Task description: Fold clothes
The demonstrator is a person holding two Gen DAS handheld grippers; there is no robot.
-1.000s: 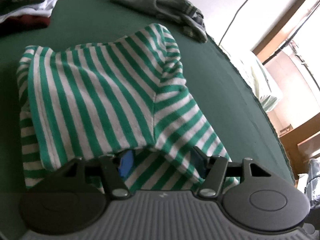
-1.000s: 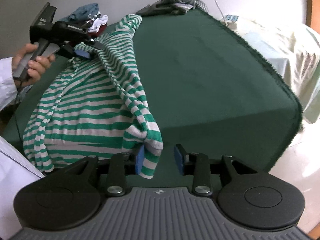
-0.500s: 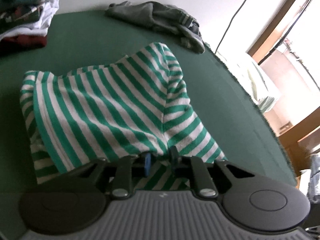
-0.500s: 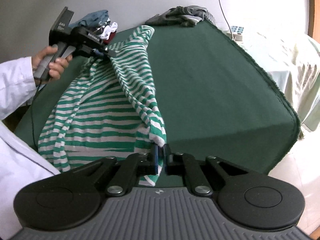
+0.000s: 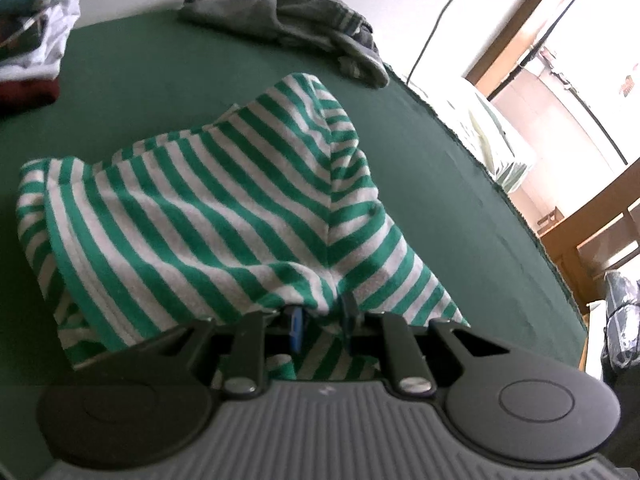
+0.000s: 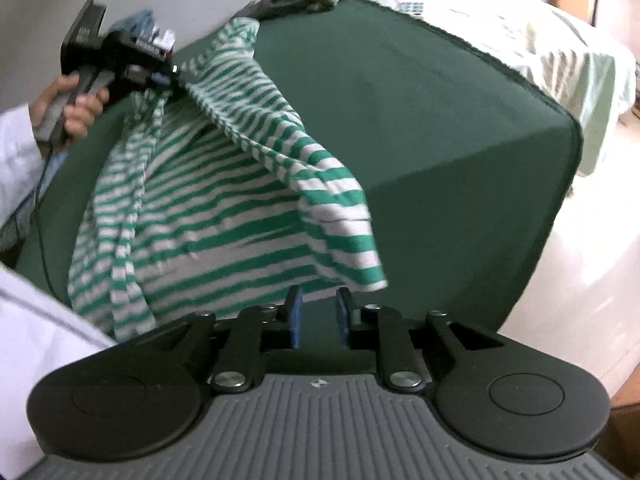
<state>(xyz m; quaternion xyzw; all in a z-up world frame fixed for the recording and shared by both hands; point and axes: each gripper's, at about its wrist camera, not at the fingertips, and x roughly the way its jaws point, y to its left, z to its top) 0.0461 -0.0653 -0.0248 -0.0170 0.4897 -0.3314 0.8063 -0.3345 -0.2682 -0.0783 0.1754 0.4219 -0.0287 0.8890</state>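
A green-and-white striped shirt [image 5: 208,208] lies bunched on the green table [image 5: 168,68]. My left gripper [image 5: 322,320] is shut on a fold of the shirt at its near edge and lifts it. In the right wrist view the left gripper [image 6: 168,74] holds the shirt [image 6: 208,208] up at the far left. My right gripper [image 6: 318,316] has its blue pads a small gap apart, with nothing between them. The shirt's corner [image 6: 352,240] hangs loose just above and in front of the right gripper.
A grey crumpled garment [image 5: 288,20] lies at the table's far edge. A pile of clothes [image 5: 32,40] sits at the far left. The table's right edge [image 6: 520,92] drops to the floor, with a bed [image 6: 560,56] beyond.
My left gripper closed on the shirt and raised it. My right gripper closed on the shirt's corner half a second ago, and now stands parted with the corner free above it.
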